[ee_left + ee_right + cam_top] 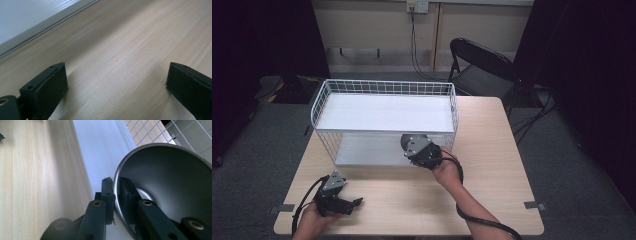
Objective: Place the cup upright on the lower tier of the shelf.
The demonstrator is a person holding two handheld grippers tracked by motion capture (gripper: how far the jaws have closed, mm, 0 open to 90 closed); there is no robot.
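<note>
The metal bowl (170, 185) is held by its rim in the right gripper (117, 195), at the open front of the white wire rack (384, 87), just above the rack's lower shelf (105, 152). In the right gripper view the 2 jaws are pressed together on the thin wall, 1 pad outside and 1 inside the bowl. The bowl looks like smooth steel, so I judge it stiff, quite light and not fragile, but slippery; a pinch on 1 side of the rim lets it hang and maybe swing or slide between the pads. The rim is the only good place to take it, because the round body gives nothing to grasp. It should go down slowly and flat on the shelf before the jaws let go.

The left gripper (343, 201) rests low over the wooden table (492, 165) near its front left corner, well apart from the rack. Its jaws are spread wide with nothing between them.
</note>
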